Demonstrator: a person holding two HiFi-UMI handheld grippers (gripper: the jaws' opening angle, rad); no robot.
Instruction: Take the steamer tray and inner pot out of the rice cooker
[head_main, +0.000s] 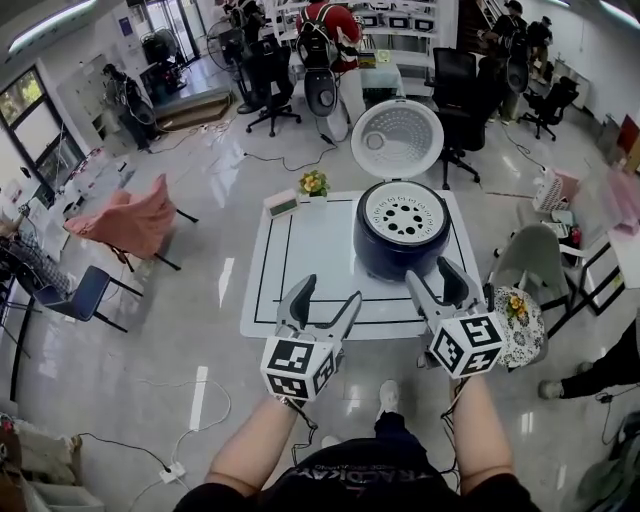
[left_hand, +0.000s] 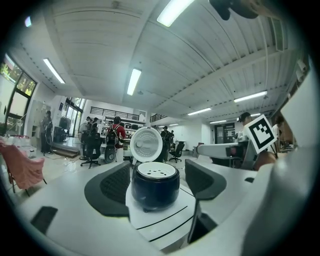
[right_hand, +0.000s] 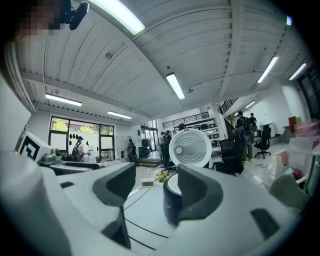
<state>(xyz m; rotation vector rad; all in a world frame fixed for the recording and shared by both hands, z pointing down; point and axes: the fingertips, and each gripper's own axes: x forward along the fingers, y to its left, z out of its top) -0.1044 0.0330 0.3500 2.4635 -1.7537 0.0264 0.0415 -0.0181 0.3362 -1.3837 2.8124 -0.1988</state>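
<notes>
A dark blue rice cooker stands on the white table, its round lid swung up at the back. The white perforated steamer tray lies in its mouth and hides the inner pot. My left gripper hovers open and empty at the table's near edge, left of the cooker. My right gripper is open and empty just in front of the cooker's near side. The left gripper view frames the cooker and tray between wide jaws. In the right gripper view the right jaw partly covers the cooker.
A small clock and a flower pot sit at the table's far edge. A pink-draped chair stands to the left, a grey chair and a floral stool to the right. Office chairs and people fill the back.
</notes>
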